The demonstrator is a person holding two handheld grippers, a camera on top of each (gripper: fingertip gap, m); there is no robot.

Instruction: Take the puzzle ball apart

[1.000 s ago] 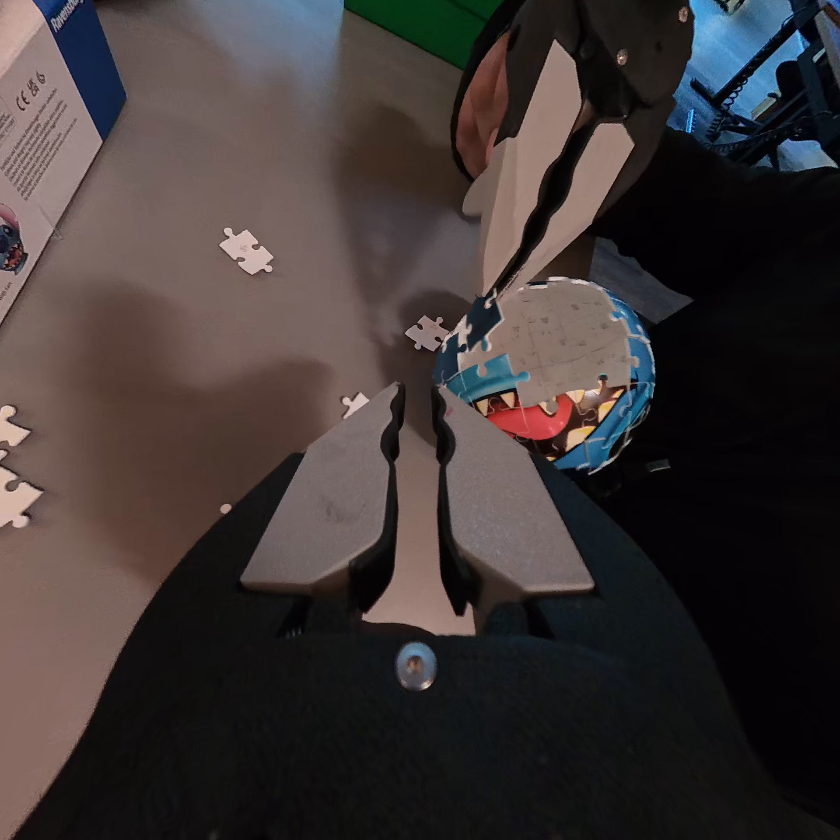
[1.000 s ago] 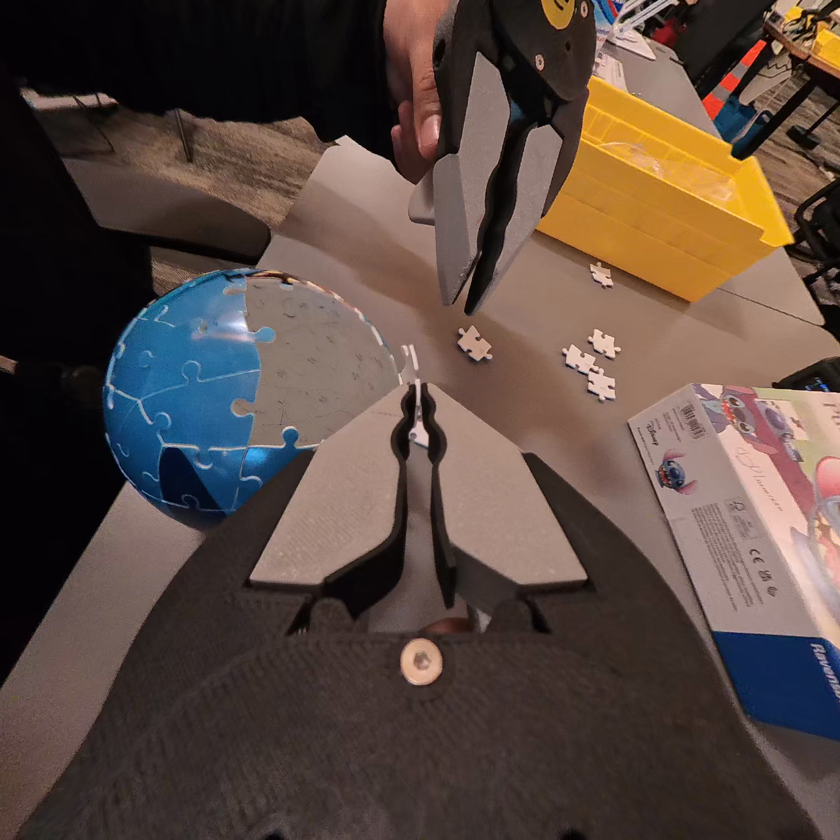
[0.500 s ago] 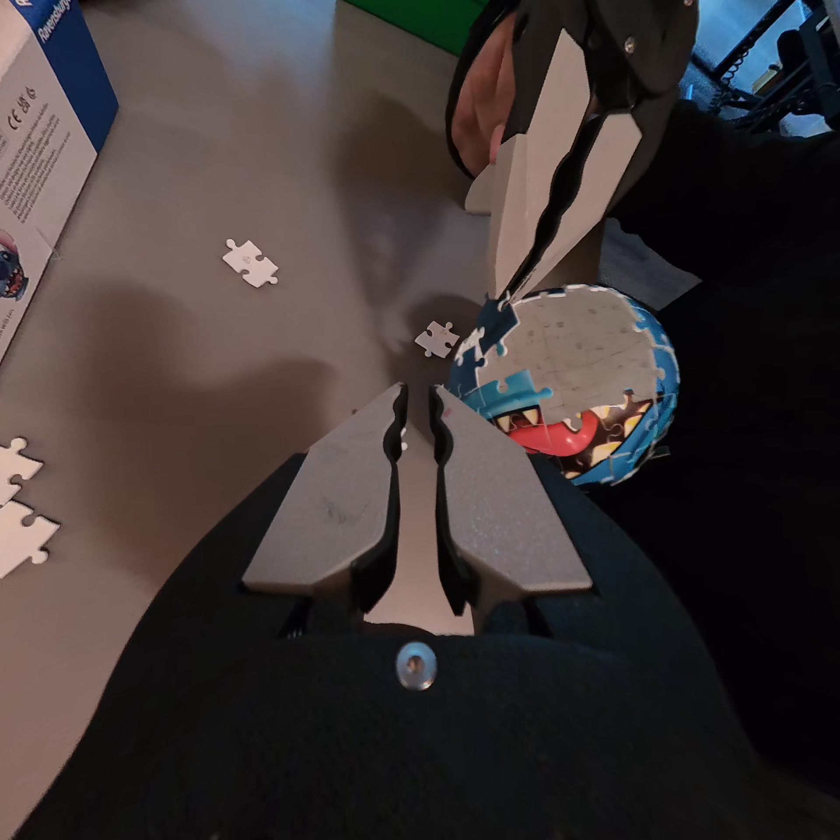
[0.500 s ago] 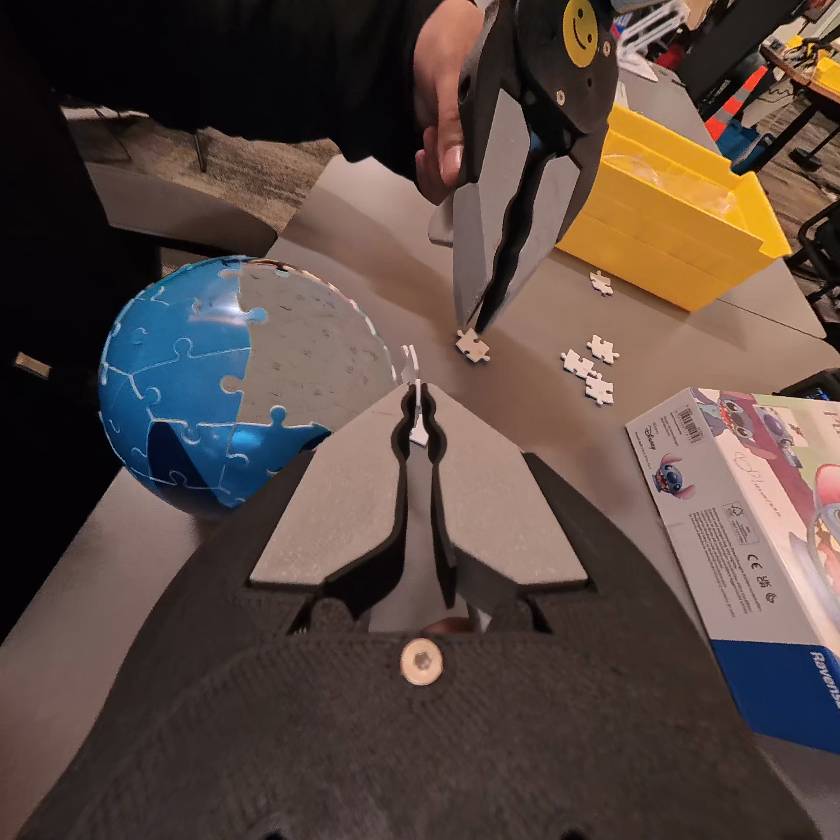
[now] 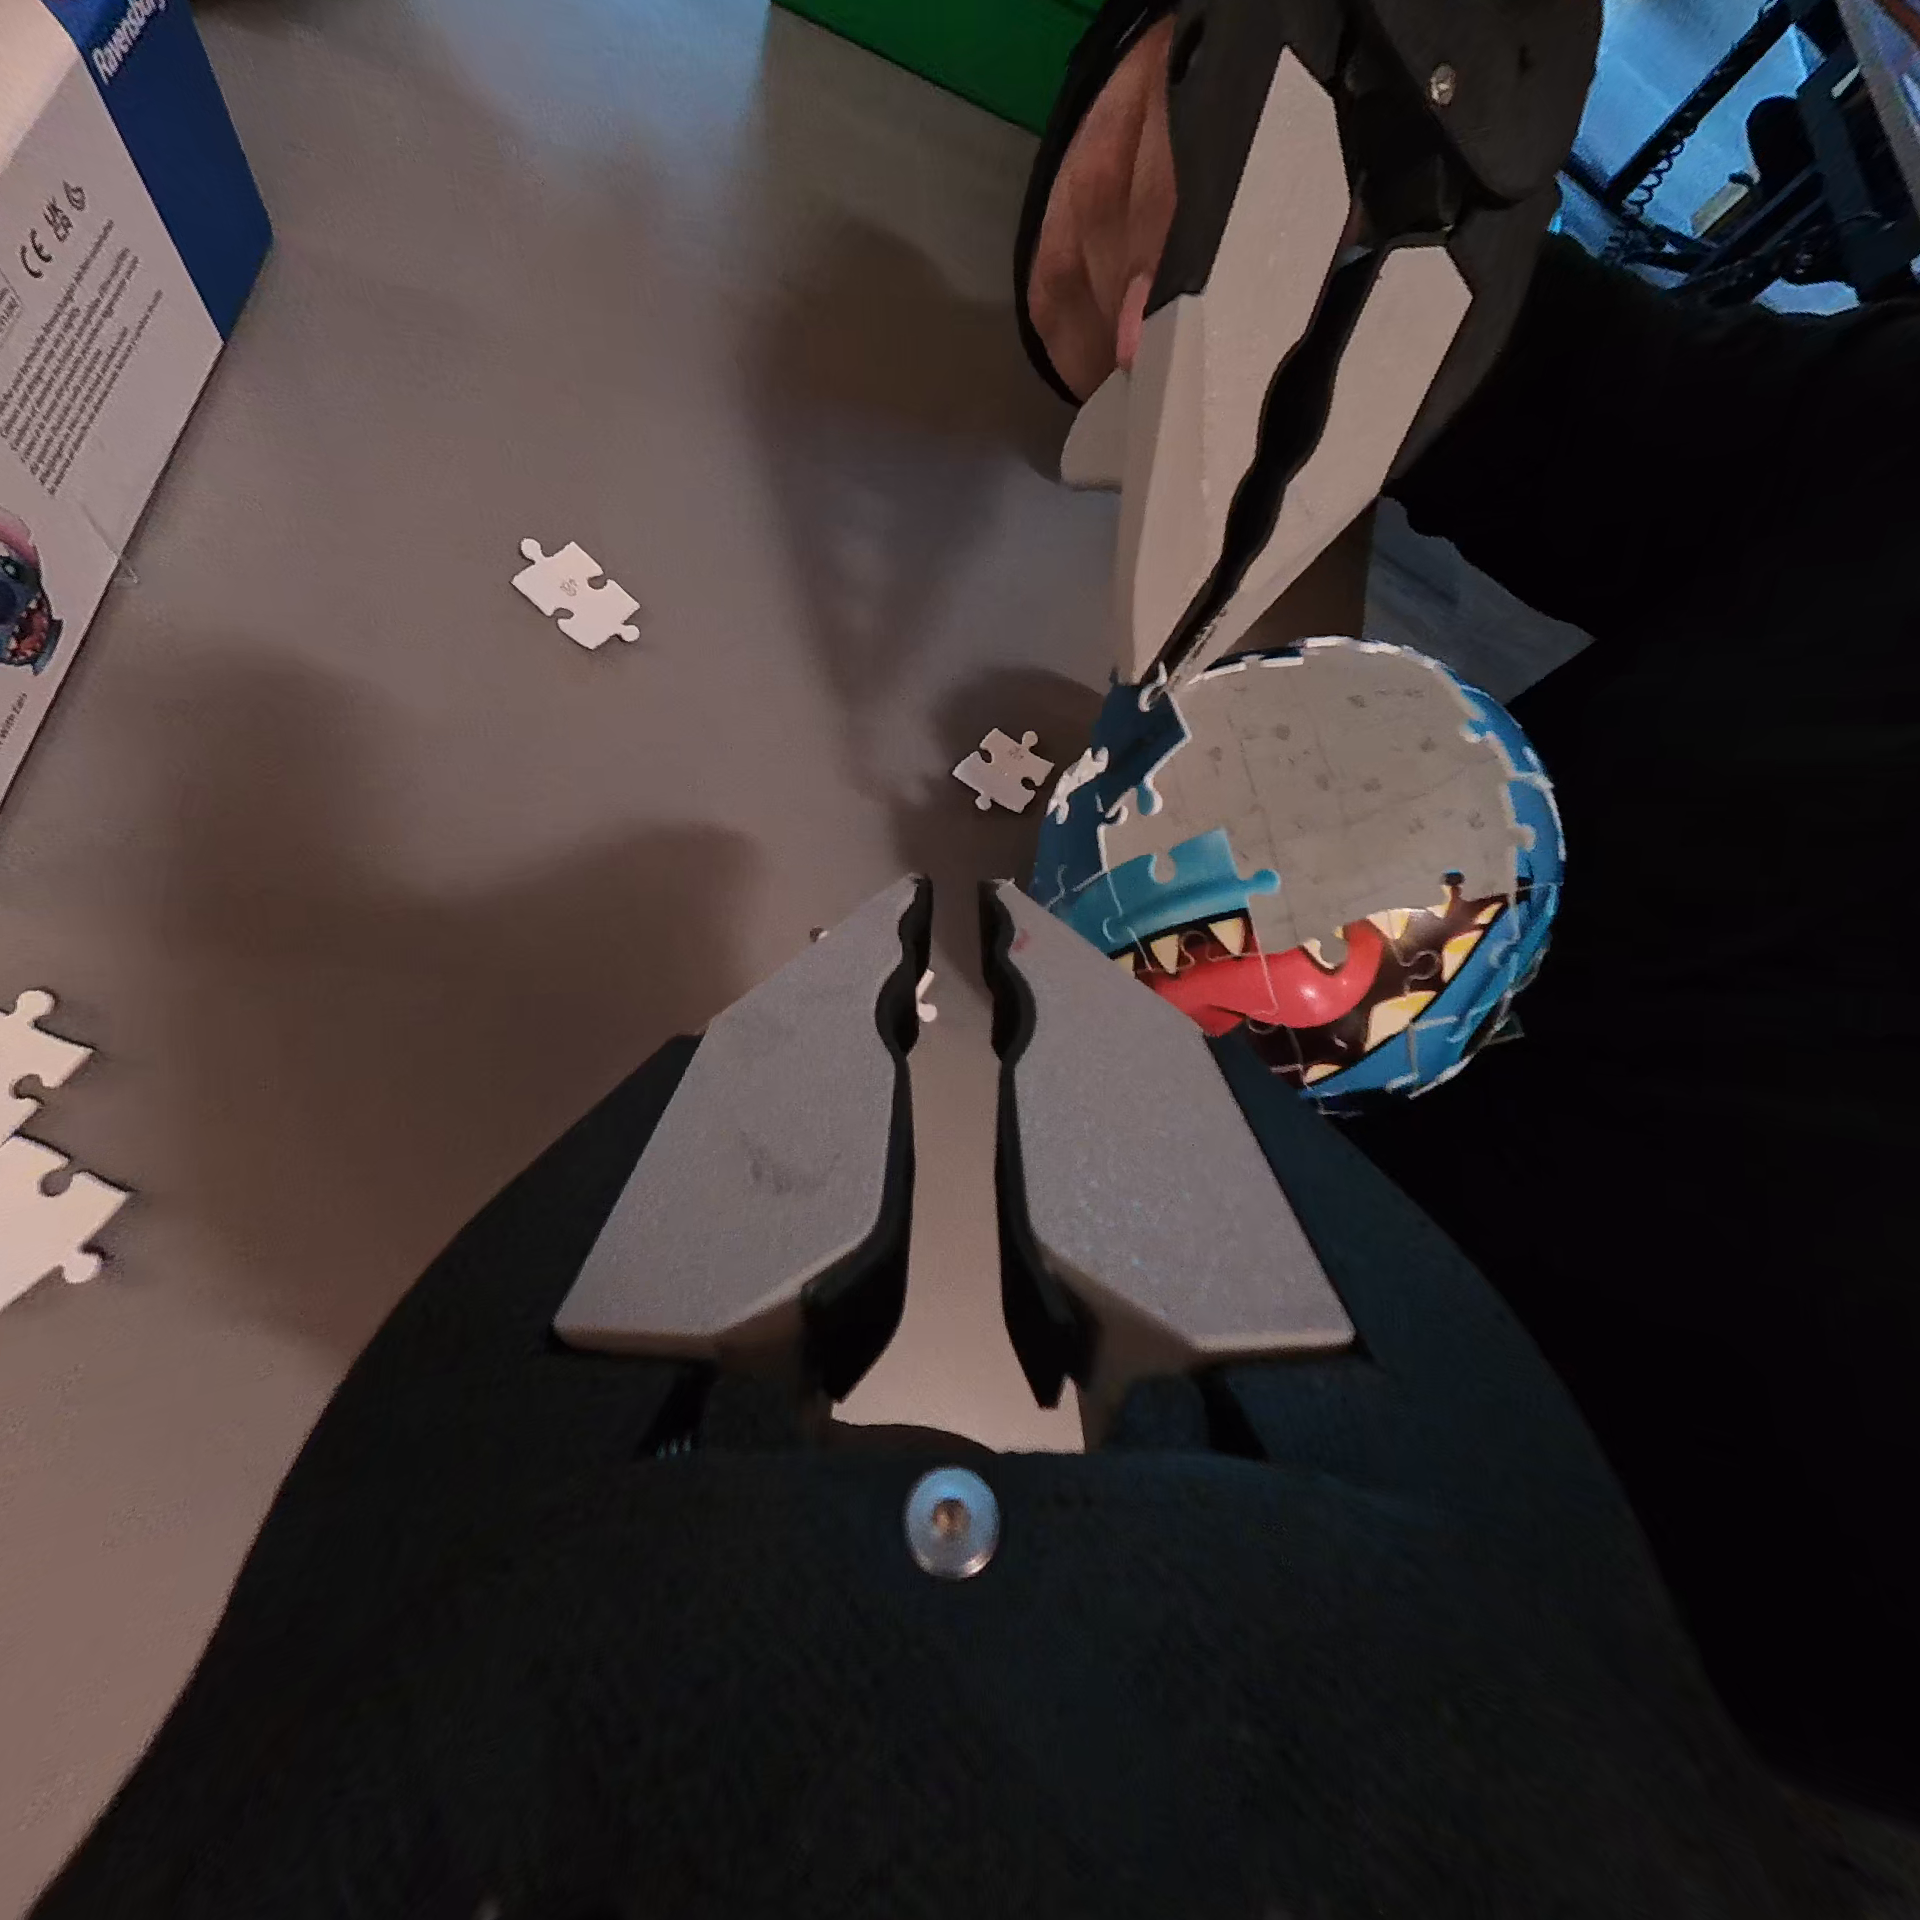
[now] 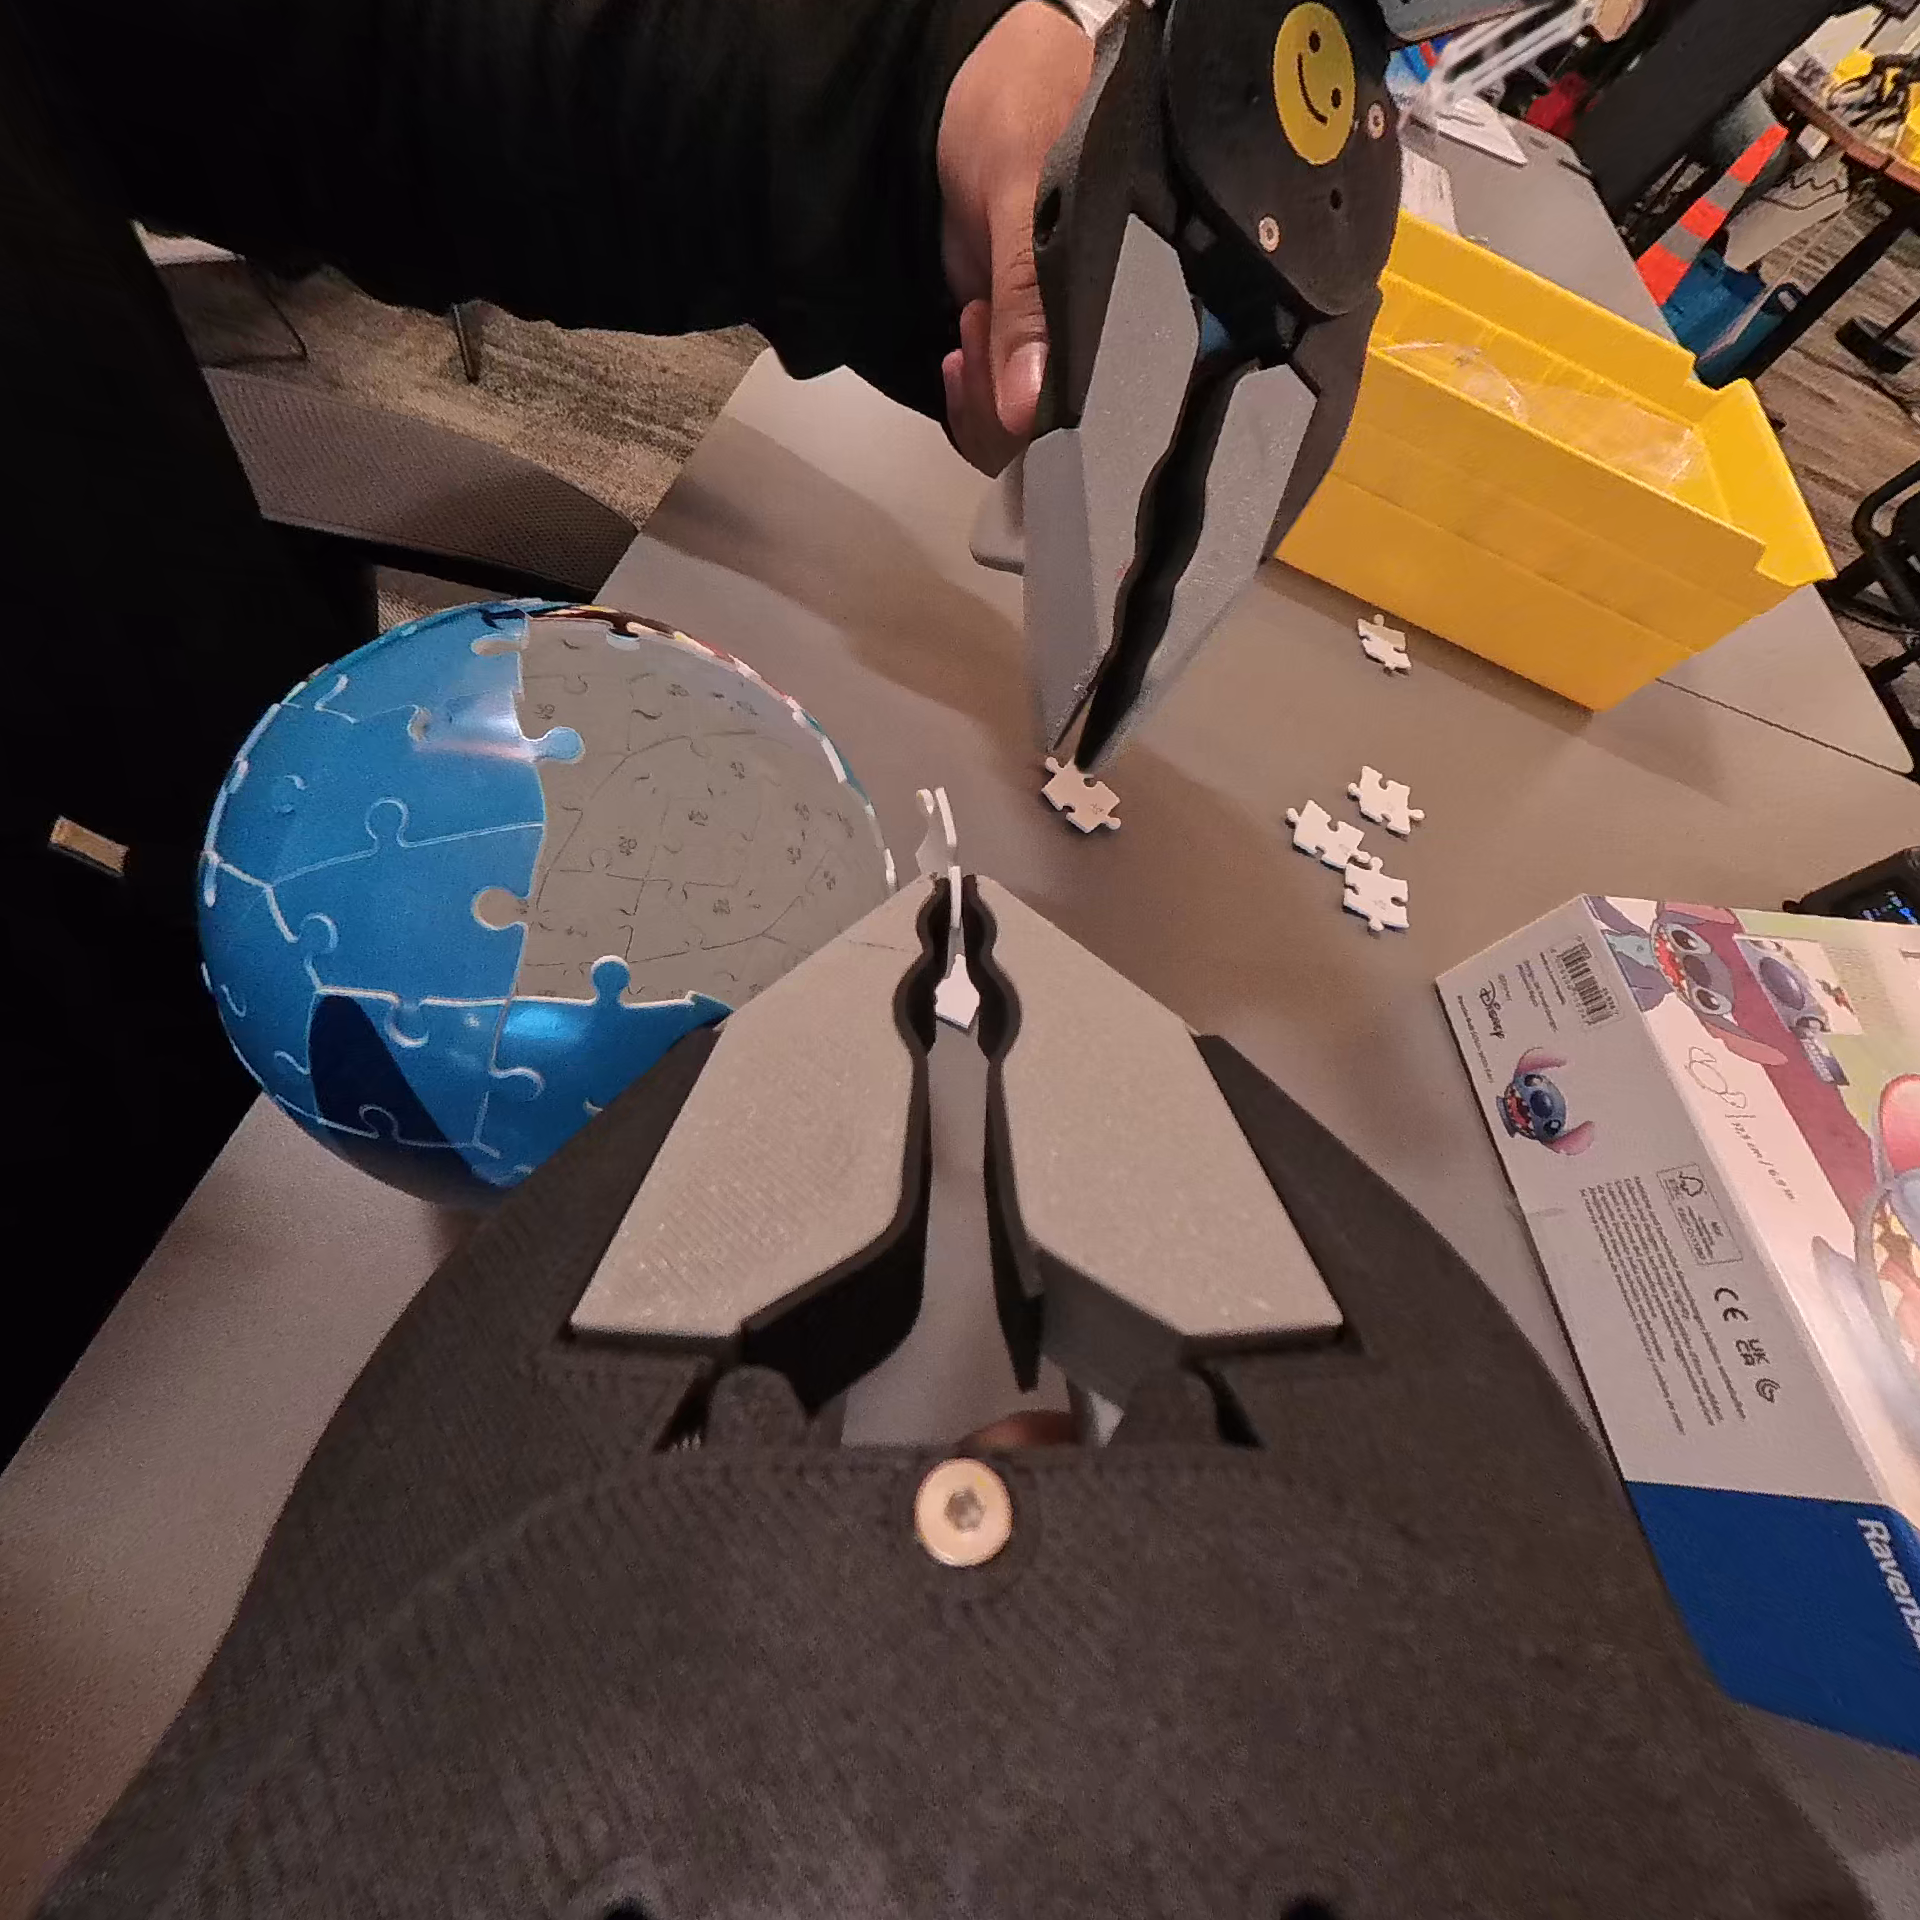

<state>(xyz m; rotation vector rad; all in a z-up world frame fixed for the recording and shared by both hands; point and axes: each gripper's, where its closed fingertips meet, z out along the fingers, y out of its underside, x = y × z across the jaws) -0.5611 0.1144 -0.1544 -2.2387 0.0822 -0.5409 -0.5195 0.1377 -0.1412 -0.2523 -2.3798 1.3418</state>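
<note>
The puzzle ball (image 6: 468, 894) sits at the near edge of the grey surface (image 5: 520, 312), a wide gap in its shell facing up; a sphere, it has no long axis. The right gripper (image 6: 951, 894) has its jaws clamped on a piece (image 6: 948, 940), held edge-on. The left gripper (image 5: 951, 894), jaws slightly apart and empty, hovers over loose pieces (image 5: 577, 592). Step in hand, as judged: removing one piece. Next calls for carrying it clear and releasing it.

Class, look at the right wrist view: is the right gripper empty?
No: the right gripper is shut on a white puzzle piece sticking out between its fingers.
</note>
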